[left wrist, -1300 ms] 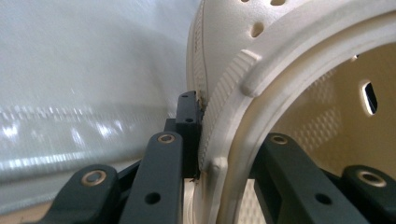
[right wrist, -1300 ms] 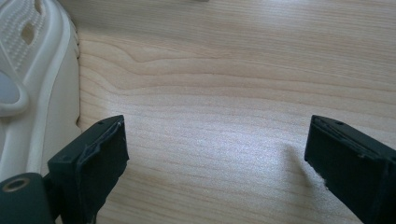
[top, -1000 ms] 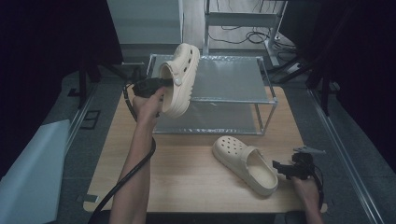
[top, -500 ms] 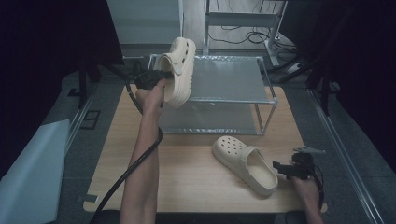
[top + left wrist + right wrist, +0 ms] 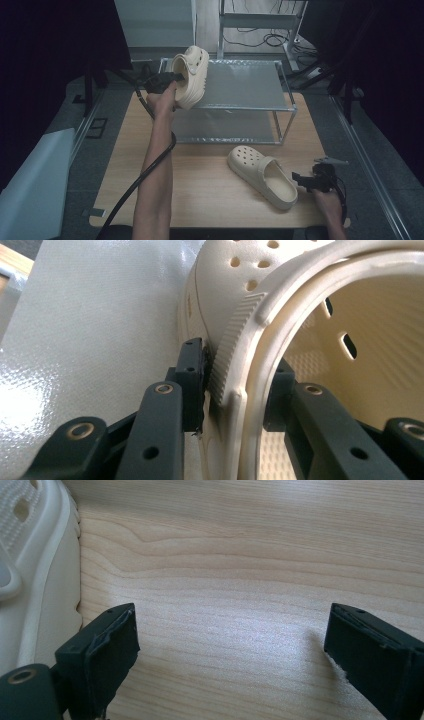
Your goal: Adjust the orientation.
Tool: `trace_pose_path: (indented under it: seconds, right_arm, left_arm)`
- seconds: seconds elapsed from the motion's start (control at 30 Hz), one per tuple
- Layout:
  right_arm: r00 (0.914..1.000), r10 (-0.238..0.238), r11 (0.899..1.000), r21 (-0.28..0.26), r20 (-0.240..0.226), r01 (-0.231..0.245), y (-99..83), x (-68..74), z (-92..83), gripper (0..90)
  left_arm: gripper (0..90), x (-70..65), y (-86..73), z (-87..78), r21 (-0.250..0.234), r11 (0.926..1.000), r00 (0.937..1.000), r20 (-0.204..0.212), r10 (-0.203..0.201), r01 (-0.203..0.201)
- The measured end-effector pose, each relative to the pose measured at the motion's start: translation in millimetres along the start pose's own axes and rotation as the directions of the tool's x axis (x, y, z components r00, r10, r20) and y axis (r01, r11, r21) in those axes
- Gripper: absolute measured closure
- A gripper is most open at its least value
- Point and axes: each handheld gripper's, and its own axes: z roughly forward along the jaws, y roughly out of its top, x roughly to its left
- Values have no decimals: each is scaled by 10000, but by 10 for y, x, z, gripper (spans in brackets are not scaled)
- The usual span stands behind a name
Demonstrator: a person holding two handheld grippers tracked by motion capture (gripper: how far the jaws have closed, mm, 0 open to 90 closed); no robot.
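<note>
My left gripper (image 5: 170, 78) is shut on the rim of a cream clog (image 5: 191, 75), held on its side over the left end of the metal rack's top shelf (image 5: 240, 85). In the left gripper view the jaws pinch the ribbed edge of that clog (image 5: 280, 340) from both sides, my left gripper (image 5: 235, 385) closed on it. A second cream clog (image 5: 262, 175) lies sole down on the wooden table (image 5: 200, 185), toe toward the rack. My right gripper (image 5: 300, 180) rests open just beside its heel. In the right gripper view my right gripper (image 5: 232, 655) spans bare wood, with the clog (image 5: 35, 580) at the left.
The rack has a lower shelf (image 5: 225, 127) under the top one and stands at the table's far side. A black cable (image 5: 150, 165) trails from the left gripper along the forearm. Dark floor and stands surround the table.
The left gripper has carried its clog farther away and a little right, over the rack's top shelf. The right gripper and the lying clog have stayed in place.
</note>
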Motion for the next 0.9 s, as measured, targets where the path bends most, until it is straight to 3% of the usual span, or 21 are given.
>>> trace_pose_path:
  seconds: [0.23,0.57,0.63,0.77,0.9]
  right_arm:
    - [10000,-10,10000,2,-12,10,1,2,0,73]
    - [10000,-12,10000,14,-14,12,-1,4,4,74]
    - [10000,-17,10000,21,-23,17,0,5,2,74]
    - [10000,-40,10000,4,-24,40,0,2,-2,74]
    - [10000,-29,10000,-27,-17,29,0,1,-2,74]
  left_arm:
    - [606,-10,-33,29,-118,9999,9993,380,-34,39]
    - [471,-90,-62,81,-17,9995,9965,779,301,-301]
    - [421,-106,-65,109,273,9987,9954,872,402,-427]
    - [361,-181,-92,155,500,9928,9919,719,1049,-1087]
    - [348,-208,-95,150,507,9912,9902,737,1187,-1226]
